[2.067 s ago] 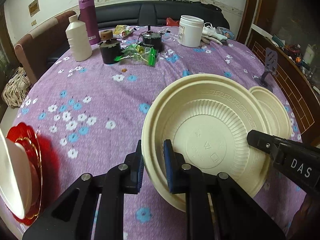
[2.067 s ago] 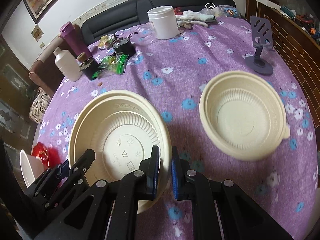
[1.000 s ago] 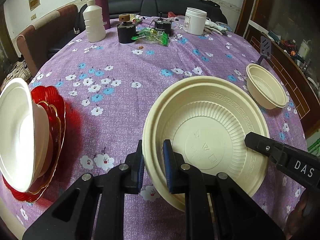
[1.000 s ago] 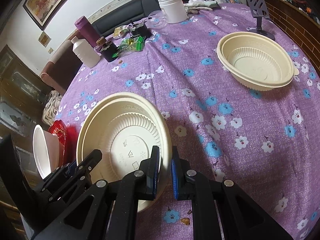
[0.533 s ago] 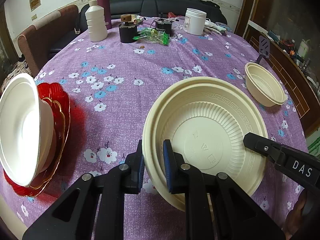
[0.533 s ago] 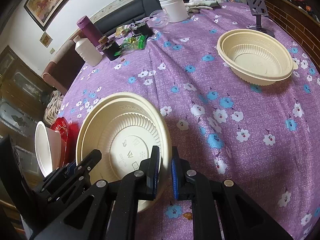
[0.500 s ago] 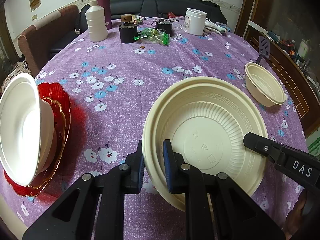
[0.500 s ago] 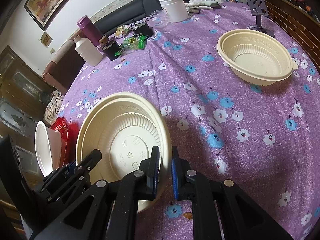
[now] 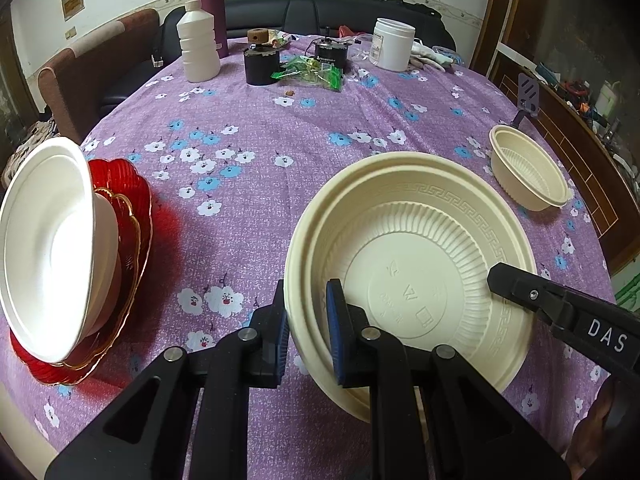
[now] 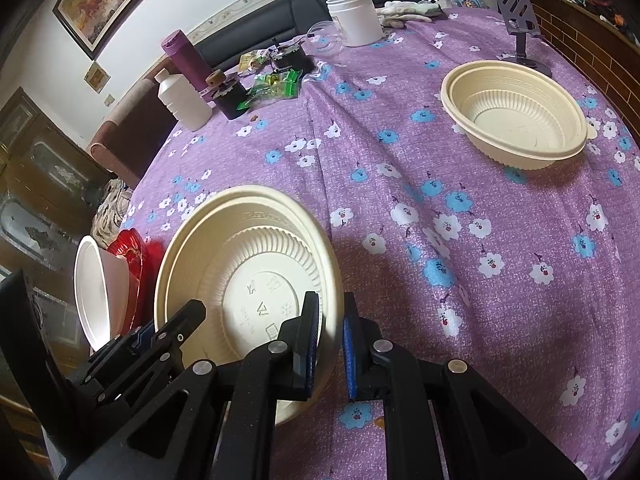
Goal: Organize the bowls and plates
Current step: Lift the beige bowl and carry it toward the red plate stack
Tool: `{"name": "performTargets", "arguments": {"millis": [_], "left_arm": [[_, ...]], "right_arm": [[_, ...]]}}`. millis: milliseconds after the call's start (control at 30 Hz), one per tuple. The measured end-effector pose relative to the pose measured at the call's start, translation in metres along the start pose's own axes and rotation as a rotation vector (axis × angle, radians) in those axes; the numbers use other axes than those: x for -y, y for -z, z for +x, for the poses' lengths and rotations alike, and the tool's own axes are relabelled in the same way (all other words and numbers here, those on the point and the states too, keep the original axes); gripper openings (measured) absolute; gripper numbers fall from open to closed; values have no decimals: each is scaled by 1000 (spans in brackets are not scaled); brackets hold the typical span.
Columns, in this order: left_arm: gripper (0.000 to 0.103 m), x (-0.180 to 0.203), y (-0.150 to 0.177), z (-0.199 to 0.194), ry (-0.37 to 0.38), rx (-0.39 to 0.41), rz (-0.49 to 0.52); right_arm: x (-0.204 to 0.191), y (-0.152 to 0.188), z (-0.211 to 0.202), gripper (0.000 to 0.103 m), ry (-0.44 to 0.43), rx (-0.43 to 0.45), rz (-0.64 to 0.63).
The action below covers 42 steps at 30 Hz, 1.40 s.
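A large cream plastic bowl [image 9: 416,276] [image 10: 248,280] is held above the purple flowered tablecloth. My left gripper [image 9: 306,332] is shut on its near left rim. My right gripper [image 10: 331,344] is shut on its right rim. A second cream bowl [image 9: 526,168] [image 10: 516,116] sits on the table at the far right. At the left edge a white bowl [image 9: 44,248] [image 10: 94,292] rests on a stack of red glass plates [image 9: 128,208] [image 10: 130,248].
At the far side stand a white bottle [image 9: 198,44], a purple flask [image 9: 210,4], a black jar [image 9: 262,62], green packets [image 9: 316,72], a white tub [image 9: 392,50] and a grey phone stand [image 10: 520,28]. A sofa lies behind the table.
The held bowl has been carried back and left, away from the second cream bowl. The white bowl and red plates have come further into view at the left.
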<state>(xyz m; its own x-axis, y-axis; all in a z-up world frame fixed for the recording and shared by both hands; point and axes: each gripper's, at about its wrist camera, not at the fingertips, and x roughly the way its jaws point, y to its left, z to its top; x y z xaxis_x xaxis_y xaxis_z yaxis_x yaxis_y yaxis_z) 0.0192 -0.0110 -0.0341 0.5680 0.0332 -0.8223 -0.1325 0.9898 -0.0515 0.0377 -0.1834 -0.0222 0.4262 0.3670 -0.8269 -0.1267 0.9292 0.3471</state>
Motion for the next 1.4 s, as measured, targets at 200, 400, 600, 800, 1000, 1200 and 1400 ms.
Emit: {"name": "performTargets", "arguments": {"millis": [200,400,600,800,1000,1200,1400], "left_arm": [[15,-4,1,-5,1,7,-4],[15,-6,1,-9,1,14,-9],[15,-9,0,-14,2,22,-19],[15,-16,-1,-25,3,42,-35],[15,-31,-7,-47,-5,95,-62],[15,-63,-12,-75,-35,169,-122],[15,-106,-13,-96,-85,228,-201]], "right_arm": [[-3,2,-3,11,-2,6,-8],[-7,3,-5,11,-6,13,-16],[-12,3,-8,11,-12,22,-26],[-20,1,-13,11,-25,38,-42],[-40,-5,-21,11,-49,63,-74],[-79,-11,-30,11,-106,95,-139],[-133,-13,-34,11,-160,115,-234]]}}
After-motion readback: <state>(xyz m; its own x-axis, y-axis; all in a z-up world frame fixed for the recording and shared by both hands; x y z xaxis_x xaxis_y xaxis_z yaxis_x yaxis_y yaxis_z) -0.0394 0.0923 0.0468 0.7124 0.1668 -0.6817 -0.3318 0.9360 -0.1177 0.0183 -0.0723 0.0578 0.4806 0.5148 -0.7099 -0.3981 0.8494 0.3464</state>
